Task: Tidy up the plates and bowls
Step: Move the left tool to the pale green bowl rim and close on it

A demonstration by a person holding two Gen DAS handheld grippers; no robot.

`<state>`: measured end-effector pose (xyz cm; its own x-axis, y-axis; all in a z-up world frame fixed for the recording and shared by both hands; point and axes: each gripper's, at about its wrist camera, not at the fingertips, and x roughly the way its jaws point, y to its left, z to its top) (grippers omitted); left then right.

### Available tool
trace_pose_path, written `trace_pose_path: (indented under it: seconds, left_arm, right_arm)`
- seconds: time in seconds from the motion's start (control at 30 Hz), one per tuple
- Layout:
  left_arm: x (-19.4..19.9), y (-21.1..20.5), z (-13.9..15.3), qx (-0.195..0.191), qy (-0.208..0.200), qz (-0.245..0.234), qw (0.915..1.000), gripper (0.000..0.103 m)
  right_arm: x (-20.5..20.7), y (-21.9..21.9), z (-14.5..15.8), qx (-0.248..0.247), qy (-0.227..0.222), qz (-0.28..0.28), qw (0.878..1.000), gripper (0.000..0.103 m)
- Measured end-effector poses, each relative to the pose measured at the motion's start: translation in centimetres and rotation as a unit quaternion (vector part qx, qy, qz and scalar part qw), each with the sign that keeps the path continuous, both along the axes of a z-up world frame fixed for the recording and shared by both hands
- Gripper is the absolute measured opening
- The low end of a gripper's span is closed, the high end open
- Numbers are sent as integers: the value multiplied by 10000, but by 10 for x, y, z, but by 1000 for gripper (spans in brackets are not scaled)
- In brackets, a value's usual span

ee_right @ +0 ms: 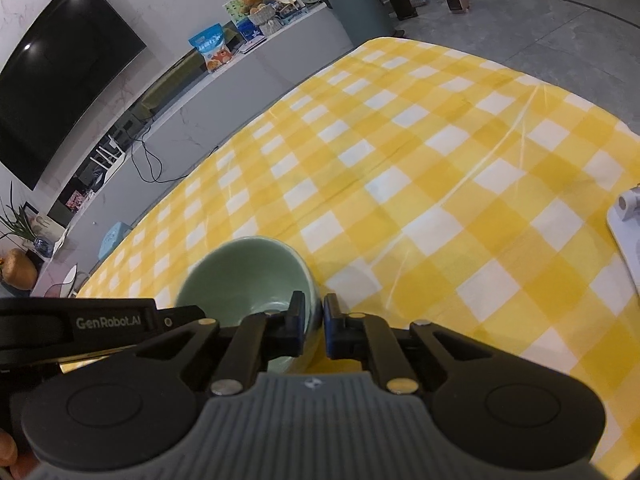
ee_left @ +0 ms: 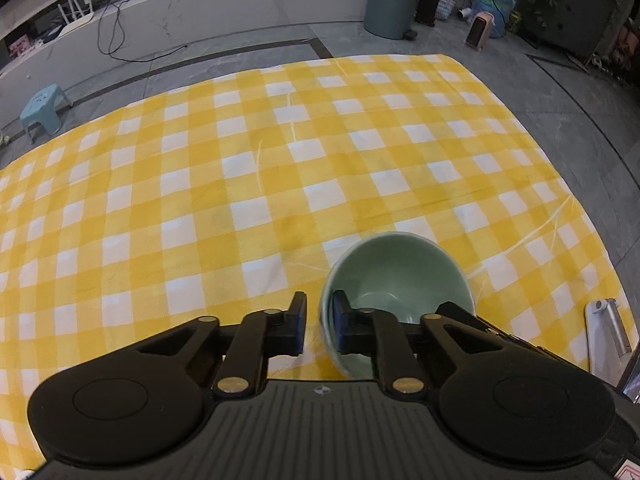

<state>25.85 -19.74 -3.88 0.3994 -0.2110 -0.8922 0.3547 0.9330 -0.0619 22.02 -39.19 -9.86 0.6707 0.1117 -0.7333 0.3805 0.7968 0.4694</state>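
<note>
Bowl: a pale green ceramic bowl (ee_left: 396, 276) sits low and right of centre in the left wrist view, and low and left of centre (ee_right: 248, 276) in the right wrist view, upright on the yellow-and-white checked cloth (ee_left: 240, 184)

Left gripper: the left gripper (ee_left: 319, 322) straddles the bowl's near-left wall, one finger inside and one outside, with a visible gap beside the outer finger, so I read it as narrowed around the rim but not pressing; whether the inner pad touches I cannot tell

Right gripper: the right gripper (ee_right: 313, 326) straddles the opposite wall, its jaws close together with the rim between them; it looks pinched on the bowl, though contact is hard to confirm

Other items: a white stand with a metal hinge (ee_left: 608, 332) lies at the cloth's edge, lower right of the left view; no plates show in either picture

Risk, uneven grip: if one side holds and the other does not, I judge a lift would tip the bowl toward the loose side

Risk, slip: the glaze looks smooth and the pinches are only on a thin wall, so it may slide out and drop

Risk, pulling apart: two claws on one rim moving unequally could twist it free

Risk, cloth: dragging instead of lifting could ruck the cloth
</note>
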Motion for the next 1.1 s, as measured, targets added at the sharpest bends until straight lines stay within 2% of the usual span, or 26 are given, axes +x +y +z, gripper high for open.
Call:
trace_pose_path:
  seconds: [0.2,0.37,0.6,1.1]
  left_arm:
    - [-4,-7,0,162,-96,-74,9998,7]
    - [-10,-9,6,107,-127,-122,9998,7]
    - [-24,-4,10,122,-144,-55,9998,6]
    - [-84,33,79,-128,-761,192,9968,7]
  right_arm:
    - [-1,0,0,3,3,-4,10000,6]
    - [-2,0,-1,-83,110,-43,9999,4]
    - [-17,4,8,-214,-9,57,9998,4]
    - [-76,32,65,-243,-683,309,9969,5]
